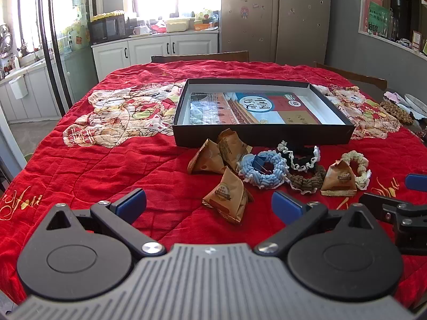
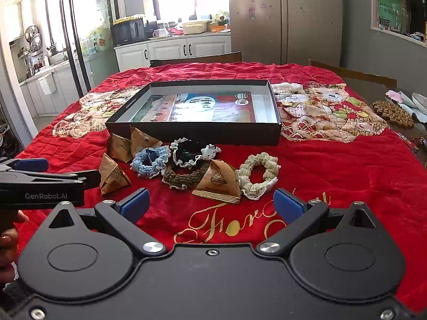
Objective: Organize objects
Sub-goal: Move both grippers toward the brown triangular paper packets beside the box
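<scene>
A shallow black box (image 1: 263,134) (image 2: 192,134) with a printed sheet inside lies on the red cloth. In front of it lie several brown pyramid snack packets (image 1: 226,196) (image 2: 217,184) and several scrunchies: blue (image 1: 263,169) (image 2: 150,162), black with white trim (image 1: 299,157) (image 2: 190,153), brown (image 1: 307,182) (image 2: 181,177) and cream (image 1: 357,169) (image 2: 257,176). My left gripper (image 1: 209,204) is open just before the nearest packet. My right gripper (image 2: 210,204) is open just before another packet. Both are empty.
The red quilted cloth (image 1: 106,176) (image 2: 347,176) covers the table. A brown woven mat (image 2: 393,113) and dishes sit at the right edge. Chairs (image 1: 200,57) stand behind the table. Kitchen cabinets and a fridge lie beyond.
</scene>
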### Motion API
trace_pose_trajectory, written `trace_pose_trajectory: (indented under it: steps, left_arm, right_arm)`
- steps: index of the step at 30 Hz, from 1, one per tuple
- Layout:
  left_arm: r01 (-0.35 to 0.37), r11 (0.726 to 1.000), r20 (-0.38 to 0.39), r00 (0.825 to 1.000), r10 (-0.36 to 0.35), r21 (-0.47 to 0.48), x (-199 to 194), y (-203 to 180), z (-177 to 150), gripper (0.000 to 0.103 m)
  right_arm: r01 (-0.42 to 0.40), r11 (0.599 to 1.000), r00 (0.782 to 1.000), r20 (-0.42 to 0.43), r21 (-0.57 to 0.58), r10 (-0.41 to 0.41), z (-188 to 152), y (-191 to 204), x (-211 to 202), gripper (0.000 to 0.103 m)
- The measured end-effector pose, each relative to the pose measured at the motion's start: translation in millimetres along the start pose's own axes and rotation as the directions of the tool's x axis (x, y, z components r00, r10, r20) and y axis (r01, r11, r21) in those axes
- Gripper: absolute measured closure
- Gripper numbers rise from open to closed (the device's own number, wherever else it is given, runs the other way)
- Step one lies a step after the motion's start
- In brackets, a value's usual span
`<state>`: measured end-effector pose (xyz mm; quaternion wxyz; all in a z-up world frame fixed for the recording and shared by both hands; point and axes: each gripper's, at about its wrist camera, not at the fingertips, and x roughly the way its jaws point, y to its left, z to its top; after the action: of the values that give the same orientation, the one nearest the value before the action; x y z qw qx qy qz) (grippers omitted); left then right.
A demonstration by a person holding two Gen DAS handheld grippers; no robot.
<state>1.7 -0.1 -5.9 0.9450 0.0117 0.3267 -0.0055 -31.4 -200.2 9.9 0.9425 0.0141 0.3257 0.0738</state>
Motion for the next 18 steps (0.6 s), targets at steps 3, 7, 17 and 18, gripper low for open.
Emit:
trace_pose_trajectory:
  steps: [3,7,17,18]
  left_arm:
    - [0.004,1.000,0.000,1.000,-0.004,0.001,0.4,0.3,-0.4,0.000]
    - [0.007,1.000,-0.004,1.000,-0.007,0.005,1.5,-0.3,-1.0,0.000]
    - [0.008,1.000,-0.010,1.000,-0.008,0.005,4.3,0.9,-0.7,0.000]
    - [0.010,1.000,-0.010,1.000,-0.010,0.005,5.2,1.4,-0.7,0.000]
  right_arm:
    - [-0.002,1.000,1.000,0.000,-0.003,0.002,-0.3,-0.2,0.8,0.003]
    - [-0.001,1.000,1.000,-0.003,-0.001,0.001,-0.4,-0.6,1.4,0.004]
    - [-0.003,1.000,1.000,-0.010,-0.004,0.003,-1.8,-2.0,5.5,0.008]
    - [-0.001,1.000,1.000,-0.008,-0.006,0.001,-1.8,-2.0,5.6,0.009]
